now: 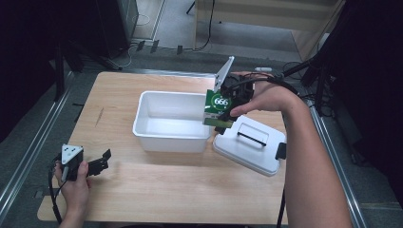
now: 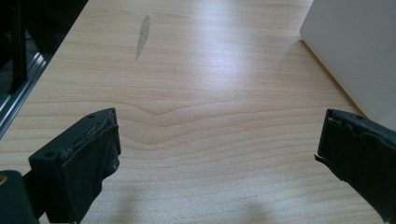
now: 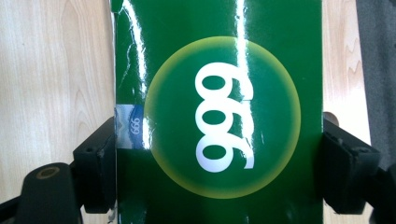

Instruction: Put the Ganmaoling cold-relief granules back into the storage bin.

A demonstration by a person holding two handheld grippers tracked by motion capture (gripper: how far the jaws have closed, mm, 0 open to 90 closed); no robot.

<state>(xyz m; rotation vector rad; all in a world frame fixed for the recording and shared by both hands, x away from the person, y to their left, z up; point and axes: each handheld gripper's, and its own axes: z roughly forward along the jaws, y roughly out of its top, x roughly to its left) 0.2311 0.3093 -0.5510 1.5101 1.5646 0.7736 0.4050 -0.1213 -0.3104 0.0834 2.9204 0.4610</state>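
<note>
Over white bin — clamped green box

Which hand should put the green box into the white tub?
Right. The right gripper already clamps the green box above the white tub's right rim; the left gripper sits open and empty near the table's front-left corner.

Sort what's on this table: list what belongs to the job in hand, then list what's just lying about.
In the job:
- green box, clamped in the right gripper
- white tub, open, beside the box

Lying about:
- white lid, flat on the table
- left gripper, open, holding nothing
</note>
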